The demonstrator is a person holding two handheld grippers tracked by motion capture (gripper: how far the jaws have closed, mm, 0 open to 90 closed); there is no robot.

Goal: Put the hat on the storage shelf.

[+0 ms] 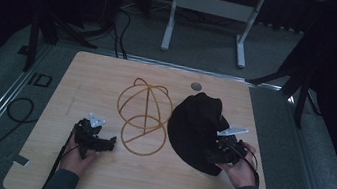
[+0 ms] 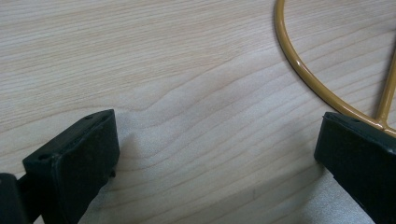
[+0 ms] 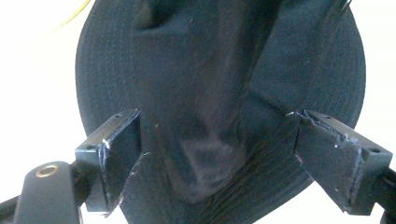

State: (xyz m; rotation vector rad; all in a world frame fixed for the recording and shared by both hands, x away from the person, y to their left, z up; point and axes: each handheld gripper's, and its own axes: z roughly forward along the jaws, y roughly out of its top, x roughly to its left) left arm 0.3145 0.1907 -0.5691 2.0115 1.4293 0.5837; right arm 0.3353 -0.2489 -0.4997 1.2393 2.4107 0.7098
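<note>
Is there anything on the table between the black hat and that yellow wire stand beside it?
Nothing visible does. The black hat lies right beside the wire stand, with only bare table around them. The right tool is open over the hat.

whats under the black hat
The hat lies on the wooden table, right of the wire stand. Table shows all around it; whatever lies beneath the fabric is covered.

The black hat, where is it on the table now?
In the high view the black hat lies on the right half of the wooden table, just right of the yellow wire hat stand, with the right gripper at its near edge.
</note>
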